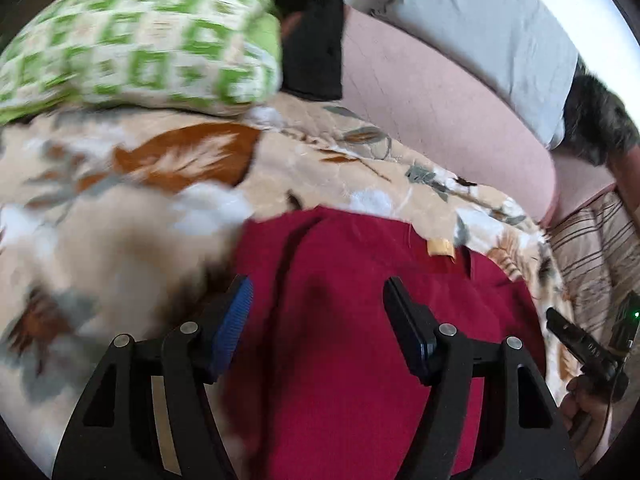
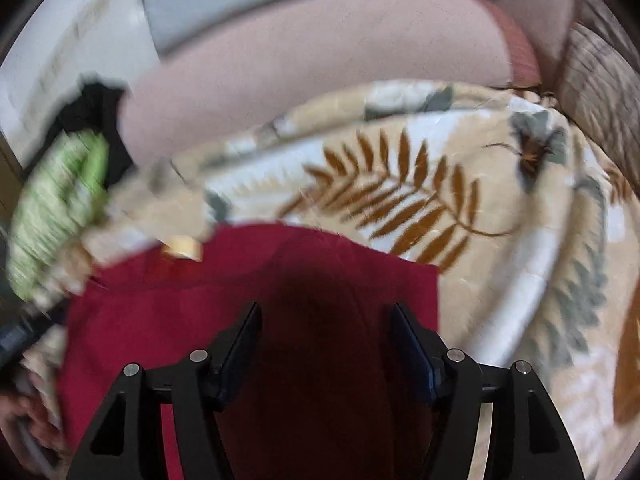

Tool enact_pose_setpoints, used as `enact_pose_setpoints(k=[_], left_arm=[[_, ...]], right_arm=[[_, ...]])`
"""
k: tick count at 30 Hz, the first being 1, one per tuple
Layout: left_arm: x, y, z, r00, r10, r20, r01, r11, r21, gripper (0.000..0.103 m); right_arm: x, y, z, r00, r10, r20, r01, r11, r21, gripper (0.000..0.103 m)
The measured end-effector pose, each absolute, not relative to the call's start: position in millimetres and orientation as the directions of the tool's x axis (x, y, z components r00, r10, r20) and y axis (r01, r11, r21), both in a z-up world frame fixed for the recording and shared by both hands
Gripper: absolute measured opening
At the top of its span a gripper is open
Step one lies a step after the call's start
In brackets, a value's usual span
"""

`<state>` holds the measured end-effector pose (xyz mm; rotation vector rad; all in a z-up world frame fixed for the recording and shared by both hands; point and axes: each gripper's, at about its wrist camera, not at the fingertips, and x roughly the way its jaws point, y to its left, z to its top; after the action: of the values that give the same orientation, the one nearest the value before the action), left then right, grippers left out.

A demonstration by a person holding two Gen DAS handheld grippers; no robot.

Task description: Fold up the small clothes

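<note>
A dark red garment [image 1: 360, 280] lies flat on a beige leaf-print blanket [image 1: 120, 208], with a small tan label [image 1: 440, 249] near its far edge. My left gripper [image 1: 318, 292] is open and empty just above the garment's left part. In the right wrist view the same garment [image 2: 248, 280] and its label [image 2: 185, 248] lie below my right gripper [image 2: 326, 316], which is open and empty over the garment's right part. The right gripper also shows at the right edge of the left wrist view [image 1: 580, 344].
A green-and-white checked pillow [image 1: 140, 40] and a black cloth [image 1: 316, 40] lie at the far left. A pink cushion [image 1: 440, 100] and a grey cloth [image 1: 480, 20] lie behind the blanket. A striped fabric [image 1: 592, 240] is at the right.
</note>
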<state>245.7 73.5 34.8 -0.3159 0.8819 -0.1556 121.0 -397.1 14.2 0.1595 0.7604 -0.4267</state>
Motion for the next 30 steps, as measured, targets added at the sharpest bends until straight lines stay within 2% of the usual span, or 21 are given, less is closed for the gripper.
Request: enact_pose_setpoints(k=[2, 6, 8, 11, 16, 18, 19, 22, 26, 28, 30], left_arm=[[217, 88, 32, 0.608, -0.257, -0.751, -0.02, 0.941, -0.338, 0.068], [160, 107, 13, 0.54, -0.242, -0.806, -0.084, 0.938, -0.337, 0.068], [143, 109, 8, 0.51, -0.282, -0.813, -0.124, 0.911, -0.393, 0.068], [129, 103, 5, 0.518, -0.358, -0.777, -0.141, 0.86, -0.49, 0.068], [124, 77, -20, 0.47, -0.424, -0.774, -0.095, 0.848, -0.522, 0.068], [122, 82, -22, 0.489, -0.455, -0.745, -0.104, 0.817, -0.567, 0.073], [123, 87, -24, 0.495, -0.482, -0.723, -0.117, 0.788, -0.605, 0.079], [131, 95, -30, 0.521, -0.557, -0.647, -0.138, 0.692, -0.708, 0.091], [148, 105, -30, 0.559, -0.605, -0.567, -0.132, 0.61, -0.781, 0.095], [159, 113, -34, 0.575, -0.631, -0.521, -0.139, 0.553, -0.822, 0.095], [167, 119, -36, 0.583, -0.653, -0.483, -0.149, 0.499, -0.854, 0.095]], right_arm=[[87, -390, 33, 0.697, -0.321, -0.642, 0.446, 0.894, 0.037, 0.065], [12, -386, 37, 0.744, -0.288, -0.603, 0.476, 0.862, 0.176, 0.065], [-16, -380, 32, 0.719, -0.295, -0.629, 0.492, 0.855, 0.161, 0.065], [-36, -371, 31, 0.695, -0.27, -0.666, 0.479, 0.866, 0.148, 0.065], [-50, -373, -10, 0.647, -0.113, -0.754, 0.476, 0.832, 0.285, 0.065], [-48, -375, -25, 0.649, -0.032, -0.76, 0.467, 0.806, 0.365, 0.065], [-48, -375, -30, 0.661, -0.027, -0.75, 0.472, 0.791, 0.388, 0.065], [-51, -384, -40, 0.719, -0.015, -0.695, 0.488, 0.722, 0.49, 0.066], [-45, -396, -42, 0.78, 0.035, -0.625, 0.455, 0.654, 0.604, 0.065], [-43, -400, -38, 0.814, 0.069, -0.576, 0.409, 0.637, 0.654, 0.058], [-42, -402, -37, 0.832, 0.097, -0.546, 0.374, 0.628, 0.683, 0.057]])
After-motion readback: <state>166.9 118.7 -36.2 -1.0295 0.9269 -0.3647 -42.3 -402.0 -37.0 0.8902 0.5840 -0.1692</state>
